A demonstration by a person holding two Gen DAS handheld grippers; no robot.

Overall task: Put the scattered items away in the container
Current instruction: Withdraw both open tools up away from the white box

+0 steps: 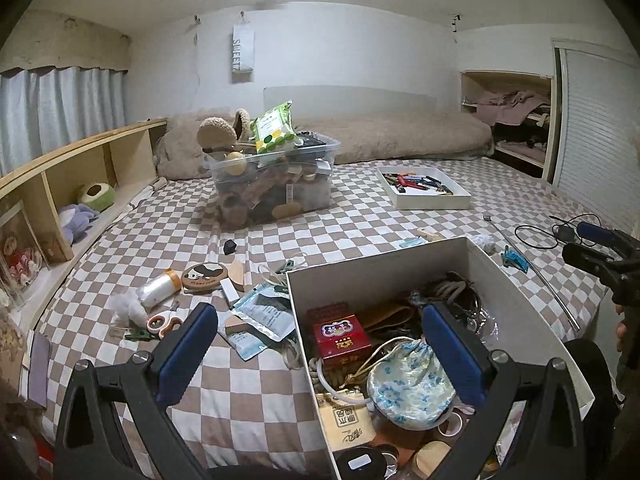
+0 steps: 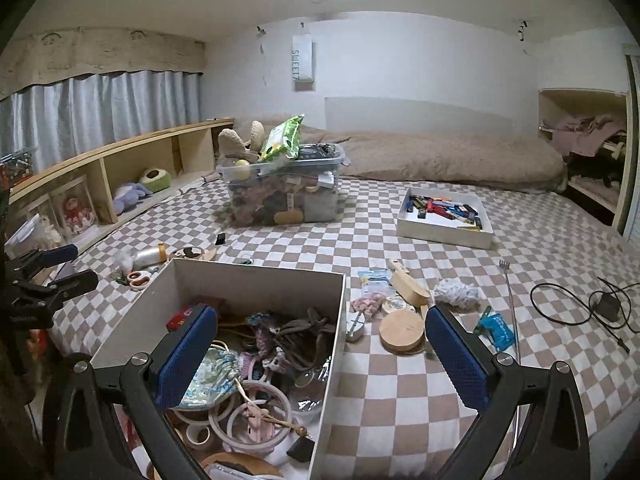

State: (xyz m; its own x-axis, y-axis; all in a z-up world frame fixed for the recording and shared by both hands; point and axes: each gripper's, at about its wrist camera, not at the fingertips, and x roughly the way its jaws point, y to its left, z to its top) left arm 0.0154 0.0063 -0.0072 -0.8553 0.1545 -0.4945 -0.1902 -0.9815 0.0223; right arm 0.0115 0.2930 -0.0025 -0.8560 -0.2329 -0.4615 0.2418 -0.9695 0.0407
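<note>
Both your claws stand wide and empty over the open white cardboard box (image 2: 256, 276) on the checked bedspread (image 2: 400, 392). Your right gripper (image 2: 320, 354) is nearer the round wooden lid (image 2: 402, 330), just right of the box wall; your left gripper (image 1: 320, 348) faces the orange-handled scissors (image 1: 165, 324). The box bottom is cut off.

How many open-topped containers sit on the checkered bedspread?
3: the white cardboard box nearest the grippers, the clear plastic bin heaped with items behind it, and the shallow white tray of small colourful objects farther right.
</note>
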